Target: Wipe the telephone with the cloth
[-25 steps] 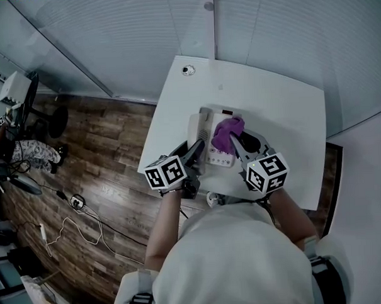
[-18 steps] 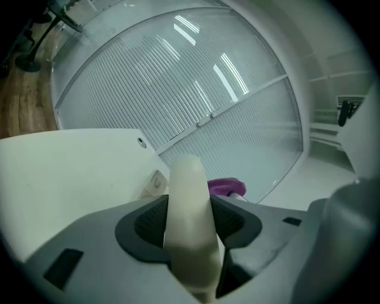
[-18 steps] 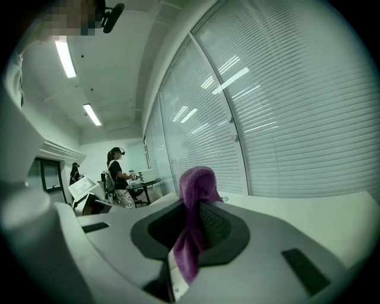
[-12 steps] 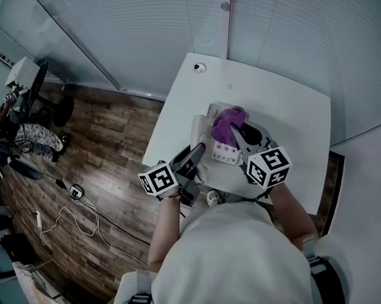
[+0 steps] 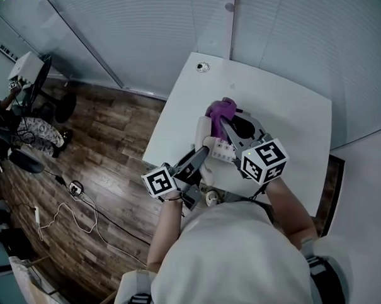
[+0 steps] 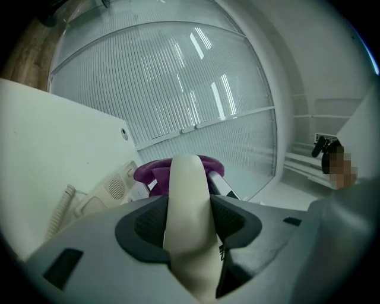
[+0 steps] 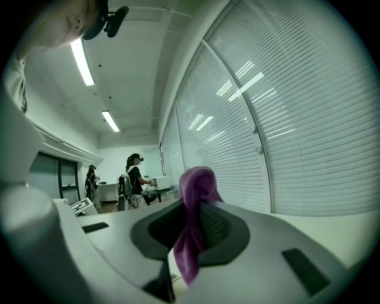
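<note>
Holding handset (image 6: pixel 187 208) between left gripper (image 5: pixel 201 156) fingers at telephone's (image 5: pixel 222 152) 7 o'clock; pinching purple cloth (image 7: pixel 193 231) in right gripper (image 5: pixel 224 123) fingers at 12 o'clock.

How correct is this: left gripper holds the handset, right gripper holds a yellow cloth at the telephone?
The cloth is purple, not yellow; the right gripper view shows it. Otherwise correct: the left gripper holds the handset, the right gripper holds the cloth at the telephone.

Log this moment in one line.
left gripper: shut on handset | right gripper: shut on cloth | cloth: purple, at far end of telephone | telephone: on table
</note>
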